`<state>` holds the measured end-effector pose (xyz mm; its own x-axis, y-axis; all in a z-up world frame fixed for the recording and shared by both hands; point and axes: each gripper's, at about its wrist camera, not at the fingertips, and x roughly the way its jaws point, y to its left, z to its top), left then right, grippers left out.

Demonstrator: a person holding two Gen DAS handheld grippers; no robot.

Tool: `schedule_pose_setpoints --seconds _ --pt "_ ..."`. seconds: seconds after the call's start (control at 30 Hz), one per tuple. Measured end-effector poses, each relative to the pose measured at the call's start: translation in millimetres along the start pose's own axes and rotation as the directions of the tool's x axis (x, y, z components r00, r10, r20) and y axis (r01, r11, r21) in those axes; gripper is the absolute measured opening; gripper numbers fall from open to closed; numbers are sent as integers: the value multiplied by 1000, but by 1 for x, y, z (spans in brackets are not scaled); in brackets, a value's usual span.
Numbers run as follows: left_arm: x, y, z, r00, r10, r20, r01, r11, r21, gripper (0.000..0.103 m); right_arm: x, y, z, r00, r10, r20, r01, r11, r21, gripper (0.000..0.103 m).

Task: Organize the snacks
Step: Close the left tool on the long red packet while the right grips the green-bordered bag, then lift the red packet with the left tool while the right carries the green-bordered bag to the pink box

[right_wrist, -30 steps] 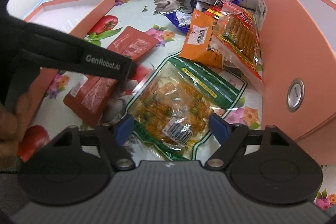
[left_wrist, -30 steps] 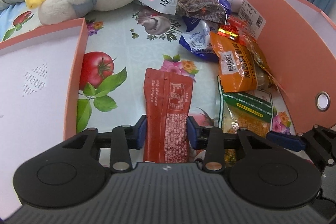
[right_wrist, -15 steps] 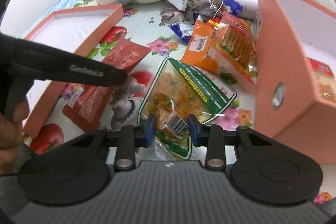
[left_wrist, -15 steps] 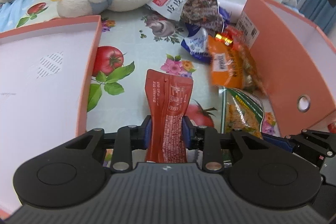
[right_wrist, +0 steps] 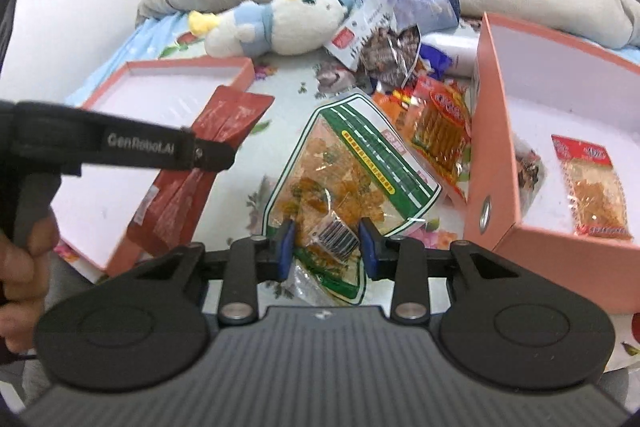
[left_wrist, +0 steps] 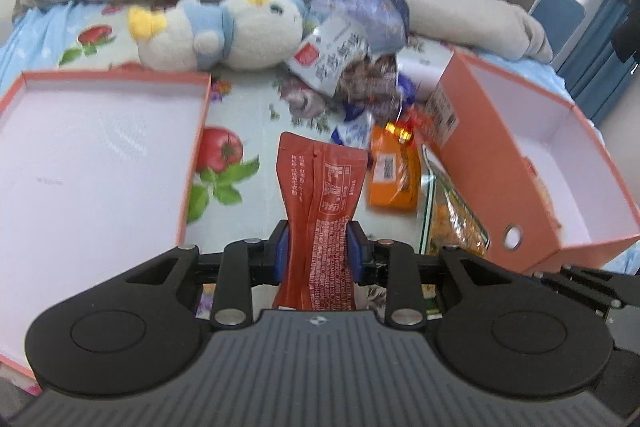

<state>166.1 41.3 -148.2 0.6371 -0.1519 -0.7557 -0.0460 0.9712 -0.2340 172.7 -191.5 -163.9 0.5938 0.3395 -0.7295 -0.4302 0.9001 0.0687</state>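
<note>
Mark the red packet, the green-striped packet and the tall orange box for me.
red packet point(left_wrist: 320, 203): left wrist view, printed middle above the jaws.
green-striped packet point(right_wrist: 360, 163): right wrist view, clear front over the orange snacks.
tall orange box point(right_wrist: 490, 135): right wrist view, outer side wall above its ring hole.

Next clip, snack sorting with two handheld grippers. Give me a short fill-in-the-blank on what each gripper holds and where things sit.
1. The left gripper is shut on a flat ____ foil snack pouch.
2. The right gripper clamps a clear snack bag with a ____ printed border.
3. The white and blue plush toy lies ____ the shallow pink box lid.
4. The deep pink cardboard box is ____ at the top.

Missing words: red; green; beyond; open
</note>
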Motion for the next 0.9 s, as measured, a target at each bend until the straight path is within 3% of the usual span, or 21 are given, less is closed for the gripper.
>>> schedule_pose_setpoints --seconds 0.5,0.7,0.9 --pt "-49 -38 62 991 -62 119 59 998 32 34 -53 -24 45 988 -54 146 46 997 57 37" --pt "-60 -60 83 983 -112 147 104 993 60 34 -75 -40 64 972 -99 212 87 994 68 37" --pt "-68 -84 108 970 -158 182 144 986 89 34 -95 -54 89 943 -151 298 136 988 70 37"
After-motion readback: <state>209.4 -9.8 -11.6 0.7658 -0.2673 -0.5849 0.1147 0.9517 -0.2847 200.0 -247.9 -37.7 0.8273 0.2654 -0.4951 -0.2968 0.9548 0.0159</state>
